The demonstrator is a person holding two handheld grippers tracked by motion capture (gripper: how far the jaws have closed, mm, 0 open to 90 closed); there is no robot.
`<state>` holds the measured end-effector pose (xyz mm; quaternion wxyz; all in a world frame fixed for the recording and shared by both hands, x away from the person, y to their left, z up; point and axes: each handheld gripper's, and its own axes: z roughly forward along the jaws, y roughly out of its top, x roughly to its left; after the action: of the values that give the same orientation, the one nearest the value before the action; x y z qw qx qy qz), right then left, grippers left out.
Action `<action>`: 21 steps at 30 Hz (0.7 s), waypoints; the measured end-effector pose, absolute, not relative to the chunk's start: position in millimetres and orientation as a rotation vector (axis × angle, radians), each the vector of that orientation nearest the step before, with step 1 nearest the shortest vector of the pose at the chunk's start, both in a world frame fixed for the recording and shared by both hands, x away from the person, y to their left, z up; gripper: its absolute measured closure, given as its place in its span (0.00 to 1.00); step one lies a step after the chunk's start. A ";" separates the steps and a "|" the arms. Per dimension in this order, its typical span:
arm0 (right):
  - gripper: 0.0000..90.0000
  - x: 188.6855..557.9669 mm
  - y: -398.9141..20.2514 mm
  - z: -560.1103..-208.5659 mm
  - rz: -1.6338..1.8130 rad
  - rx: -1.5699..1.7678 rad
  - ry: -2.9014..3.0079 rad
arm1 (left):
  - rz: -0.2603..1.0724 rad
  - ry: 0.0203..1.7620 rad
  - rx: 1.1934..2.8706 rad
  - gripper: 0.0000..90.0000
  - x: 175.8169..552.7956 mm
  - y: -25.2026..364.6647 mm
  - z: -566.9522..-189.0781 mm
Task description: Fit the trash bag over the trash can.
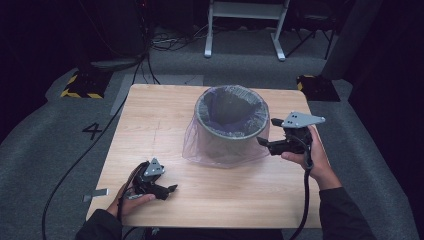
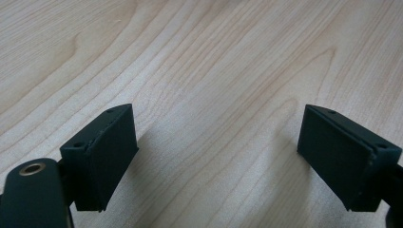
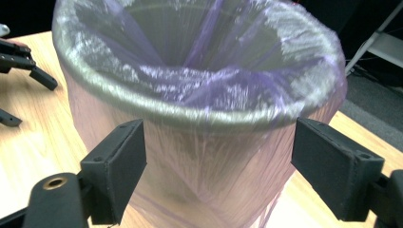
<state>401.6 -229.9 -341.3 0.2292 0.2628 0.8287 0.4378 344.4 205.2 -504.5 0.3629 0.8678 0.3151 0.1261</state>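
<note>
A pale wooden table (image 1: 150, 130) with fine, smooth matt grain carries a grey bin (image 1: 231, 131) draped in thin, translucent purple plastic liner (image 3: 199, 156), crinkled and glossy at the rim; the right claw (image 3: 216, 166) pads look matt black rubber.

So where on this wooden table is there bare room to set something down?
The wooden table is bare along its far-left part, from the far edge down to the left gripper, and along the near edge between both hands. It is tight at the right, where the right gripper sits beside the grey bin lined with a purple plastic bag.
</note>
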 end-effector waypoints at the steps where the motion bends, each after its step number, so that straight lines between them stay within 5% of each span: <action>1: 0.21 401.4 -230.1 -343.0 1.198 0.724 2.283 | 0.325 0.811 2.234 0.14 344.4 205.2 -504.5; 21: 0.21 395.1 -240.4 -387.8 1.079 0.790 2.344 | 0.325 0.811 2.234 0.14 344.4 205.2 -504.5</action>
<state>395.1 -240.4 -387.8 0.2196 0.2856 0.8474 0.3900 344.4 205.2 -504.5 0.3628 0.8678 0.3151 0.1261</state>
